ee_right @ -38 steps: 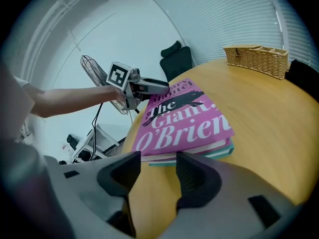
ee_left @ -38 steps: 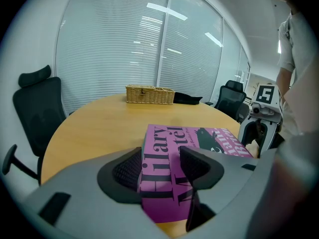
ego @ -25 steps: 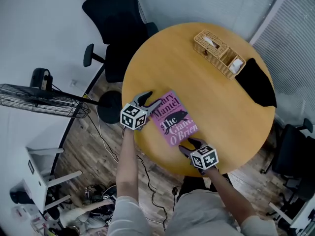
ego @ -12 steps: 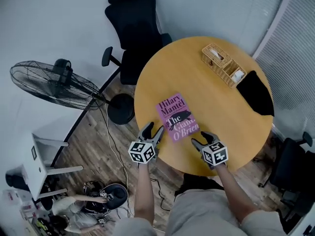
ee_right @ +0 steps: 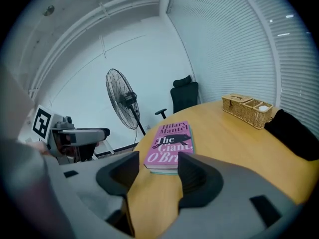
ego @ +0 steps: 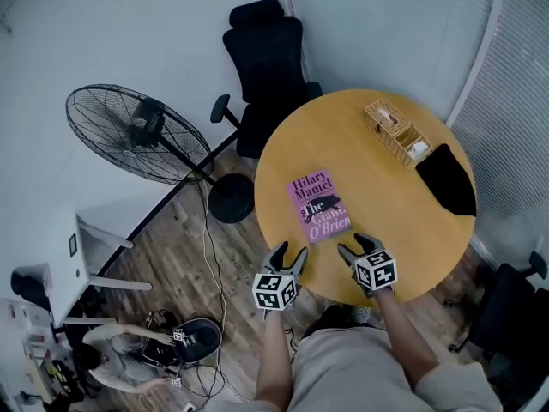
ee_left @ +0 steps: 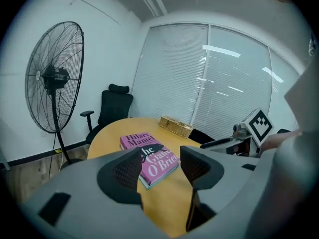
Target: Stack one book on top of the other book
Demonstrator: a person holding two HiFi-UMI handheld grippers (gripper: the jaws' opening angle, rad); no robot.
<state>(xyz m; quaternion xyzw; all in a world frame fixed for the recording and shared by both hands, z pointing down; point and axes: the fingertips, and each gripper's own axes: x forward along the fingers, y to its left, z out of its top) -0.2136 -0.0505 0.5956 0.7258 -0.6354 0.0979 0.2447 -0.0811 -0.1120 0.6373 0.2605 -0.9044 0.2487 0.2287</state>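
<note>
A pink paperback lies flat on the round wooden table. It rests on top of a second book, of which only a thin teal edge shows. My left gripper hovers open and empty at the table's near rim, short of the pink book. My right gripper is also open and empty, over the table just right of the stack's near corner. In each gripper view the book stack sits beyond the jaws, not between them: the left gripper and the right gripper touch nothing.
A wicker basket and a black cloth item lie at the table's far right. A black office chair stands behind the table and a pedestal fan to the left. A person crouches on the floor by cables.
Both grippers have drawn back from the sides of the pink book toward the table's near edge. The left one came off the book's left side. The books have not moved.
</note>
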